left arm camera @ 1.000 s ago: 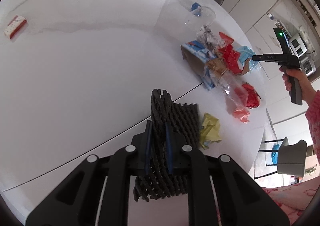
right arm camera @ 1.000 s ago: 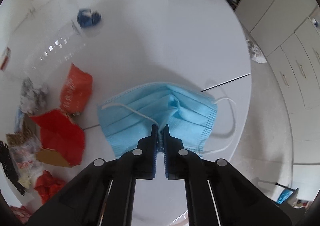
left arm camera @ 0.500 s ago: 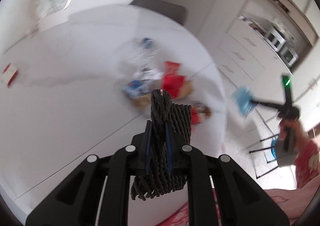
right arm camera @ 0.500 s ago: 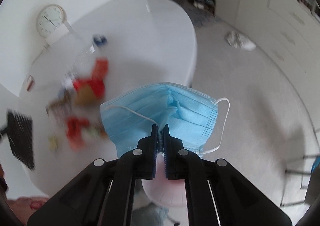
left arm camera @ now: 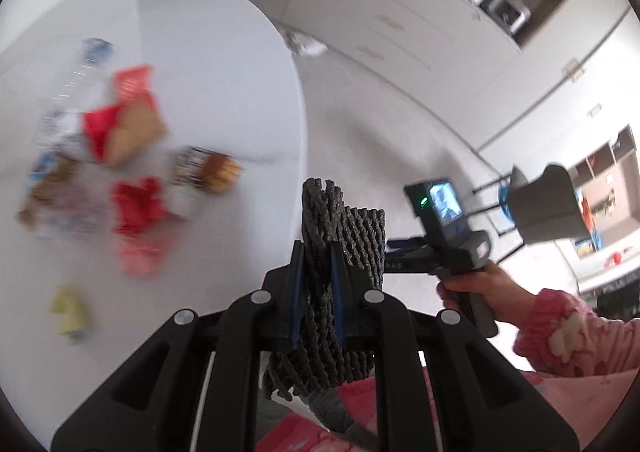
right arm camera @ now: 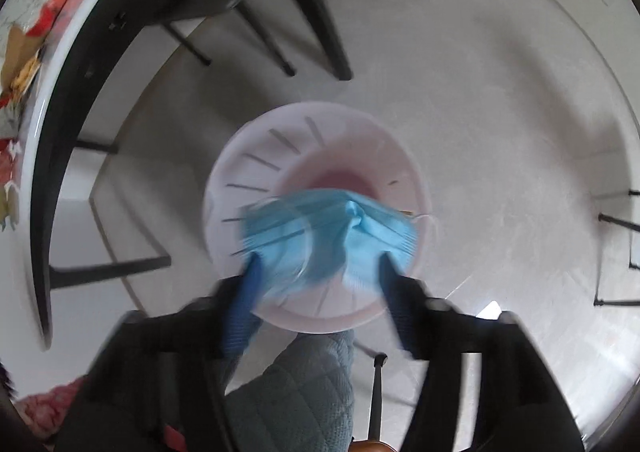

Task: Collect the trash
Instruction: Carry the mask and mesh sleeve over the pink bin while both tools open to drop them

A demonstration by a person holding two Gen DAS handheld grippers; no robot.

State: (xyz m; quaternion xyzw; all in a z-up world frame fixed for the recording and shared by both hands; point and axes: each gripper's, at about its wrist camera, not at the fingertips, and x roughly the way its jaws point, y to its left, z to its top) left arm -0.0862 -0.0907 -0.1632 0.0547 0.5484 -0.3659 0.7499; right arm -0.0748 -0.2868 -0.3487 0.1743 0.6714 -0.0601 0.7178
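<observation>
Opening right fingers [right arm camera: 318, 272] — pleated blue mask [right arm camera: 328, 236] over round slotted bin [right arm camera: 256, 168]; left fingers [left arm camera: 318, 252] pinching dark foam mesh [left arm camera: 352, 236].

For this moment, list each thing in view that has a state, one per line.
Left gripper: shut on the dark grey mesh foam netting.
Right gripper: fingers apart, opening.
Blue pleated face mask: loose between the fingers, above the bin's mouth.
White round slotted waste bin: upright on the floor, open-topped.
White round table: wrappers still lying on it.
</observation>
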